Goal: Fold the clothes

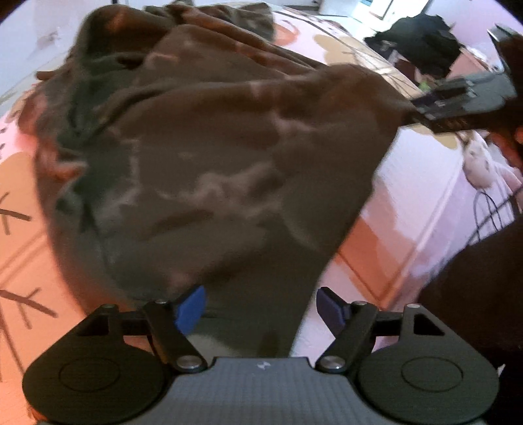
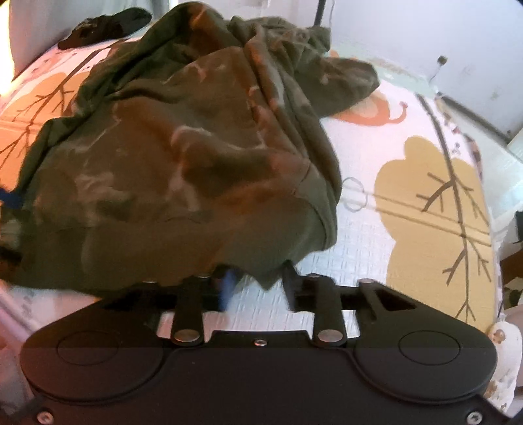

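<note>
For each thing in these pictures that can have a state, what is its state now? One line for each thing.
Olive green garment: crumpled and bunched on the mat, not folded.
Left gripper: open, garment cloth lies between the blue pads, not pinched.
Right gripper: open, a garment corner hangs between the fingers, not clamped.
Dark cloth: lying in a heap at the far edge of the mat.
Patterned mat: spread flat under the garment.

Both wrist cams look steeply down along own fingers, close over garment [image 1: 209, 157] [image 2: 183, 170] just ahead on mat [image 1: 408, 202] [image 2: 392, 229]; shared: both.
</note>
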